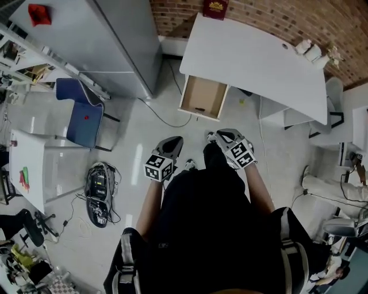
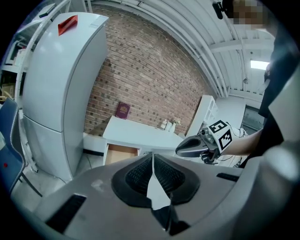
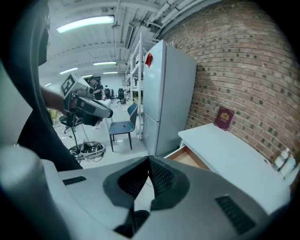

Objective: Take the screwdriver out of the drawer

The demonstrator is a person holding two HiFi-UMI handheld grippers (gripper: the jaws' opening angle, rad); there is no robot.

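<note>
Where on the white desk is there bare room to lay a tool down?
The desk top is bare across its middle and front, above the open drawer. It is occupied only at the wall edge by the maroon book and at the right end by small white items.

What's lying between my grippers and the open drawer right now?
Head view: only floor separates the left gripper and right gripper from the drawer, with one thin cable trailing across its left.
</note>
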